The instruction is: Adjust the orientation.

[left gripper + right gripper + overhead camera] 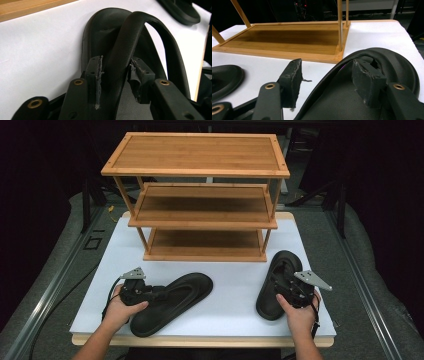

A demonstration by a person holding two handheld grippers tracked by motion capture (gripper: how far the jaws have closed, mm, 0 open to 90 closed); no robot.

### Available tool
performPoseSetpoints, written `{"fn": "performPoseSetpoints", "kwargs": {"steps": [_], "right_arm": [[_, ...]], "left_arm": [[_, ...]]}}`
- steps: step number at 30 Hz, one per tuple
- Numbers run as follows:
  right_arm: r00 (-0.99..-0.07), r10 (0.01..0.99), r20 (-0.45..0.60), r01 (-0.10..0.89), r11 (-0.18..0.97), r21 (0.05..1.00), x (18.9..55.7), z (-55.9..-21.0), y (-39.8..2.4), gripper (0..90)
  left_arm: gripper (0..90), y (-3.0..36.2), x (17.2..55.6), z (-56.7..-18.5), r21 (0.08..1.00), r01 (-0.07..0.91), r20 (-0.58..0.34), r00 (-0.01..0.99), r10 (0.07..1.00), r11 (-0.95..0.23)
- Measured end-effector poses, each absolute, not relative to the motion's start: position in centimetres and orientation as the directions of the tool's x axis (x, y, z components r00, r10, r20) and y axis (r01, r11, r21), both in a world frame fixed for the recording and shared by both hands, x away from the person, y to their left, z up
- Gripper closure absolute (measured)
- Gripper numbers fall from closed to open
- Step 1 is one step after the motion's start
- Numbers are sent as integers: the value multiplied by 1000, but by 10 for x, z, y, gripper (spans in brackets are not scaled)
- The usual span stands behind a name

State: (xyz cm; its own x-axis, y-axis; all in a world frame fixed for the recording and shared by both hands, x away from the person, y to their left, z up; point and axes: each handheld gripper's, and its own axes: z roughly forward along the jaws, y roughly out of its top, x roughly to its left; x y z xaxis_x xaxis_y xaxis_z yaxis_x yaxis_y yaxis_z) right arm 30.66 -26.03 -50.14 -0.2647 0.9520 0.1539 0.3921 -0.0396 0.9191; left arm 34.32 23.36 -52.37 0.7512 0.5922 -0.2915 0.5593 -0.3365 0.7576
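two black sandals (172,302) (280,282), one bamboo rack (200,195)

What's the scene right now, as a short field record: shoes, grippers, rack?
surface: white table top
rack: three-tier wooden rack at the back, shelves bare
left sandal: black, lying flat, front left
right sandal: black, lying flat, front right
left gripper: jaws around the left sandal's strap, pads at its sides
right gripper: open, jaws straddling the right sandal's strap, not pressing
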Motion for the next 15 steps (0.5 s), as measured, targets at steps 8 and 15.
{"fn": "performPoseSetpoints", "kwargs": {"steps": [8, 15], "right_arm": [[-259, 954, 155, 389, -44, 920, 306, -501, -262, 412], [-255, 954, 154, 387, -46, 921, 306, -501, -263, 413]], "left_arm": [[717, 224, 335, -521, 775, 537, -268, 756, 597, -333], [742, 215, 330, -519, 779, 527, -236, 748, 620, -339]]}}
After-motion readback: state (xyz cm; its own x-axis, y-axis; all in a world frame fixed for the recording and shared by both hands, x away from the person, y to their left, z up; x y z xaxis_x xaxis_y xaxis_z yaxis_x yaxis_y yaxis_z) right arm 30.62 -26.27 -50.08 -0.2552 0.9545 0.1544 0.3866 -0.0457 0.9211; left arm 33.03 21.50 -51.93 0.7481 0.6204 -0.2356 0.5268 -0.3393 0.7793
